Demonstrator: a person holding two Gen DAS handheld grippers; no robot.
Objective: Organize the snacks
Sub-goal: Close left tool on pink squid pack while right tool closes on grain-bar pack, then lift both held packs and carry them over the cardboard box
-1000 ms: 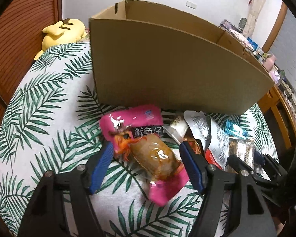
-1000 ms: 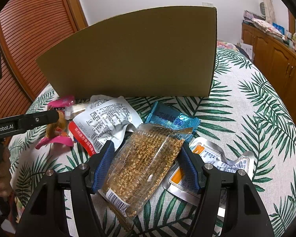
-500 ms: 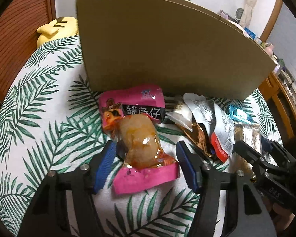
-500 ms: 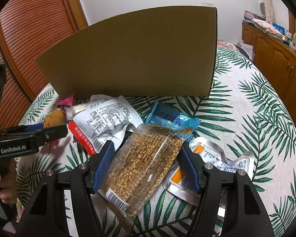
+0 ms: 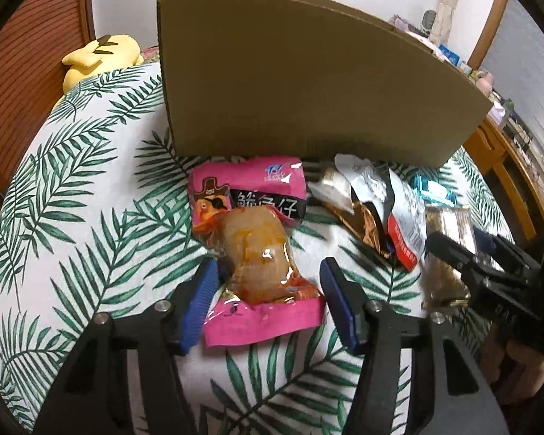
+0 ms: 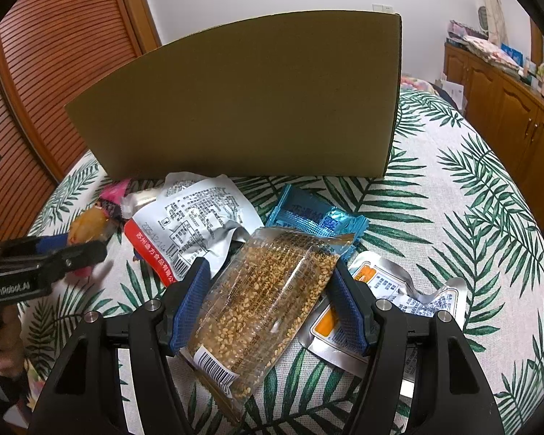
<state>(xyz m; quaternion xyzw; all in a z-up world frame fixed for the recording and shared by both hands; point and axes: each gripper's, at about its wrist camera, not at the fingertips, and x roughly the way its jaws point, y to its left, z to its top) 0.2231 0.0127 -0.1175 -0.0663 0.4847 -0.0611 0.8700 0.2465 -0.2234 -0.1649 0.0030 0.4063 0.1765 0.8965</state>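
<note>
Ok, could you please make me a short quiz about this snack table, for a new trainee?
1. True or false: the cardboard box stands behind the sesame packet, farther from the camera.
2. Which packet is between the pads of the right gripper? A. pink packet B. sesame packet C. blue packet
3. What pattern is printed on the tablecloth?

Key: 1 true; 2 B; 3 green palm leaves on white.

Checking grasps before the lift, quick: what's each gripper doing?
Left gripper: open, jaws have just been closing around the pink snack pack.
Right gripper: shut on the sesame bar pack.
</note>
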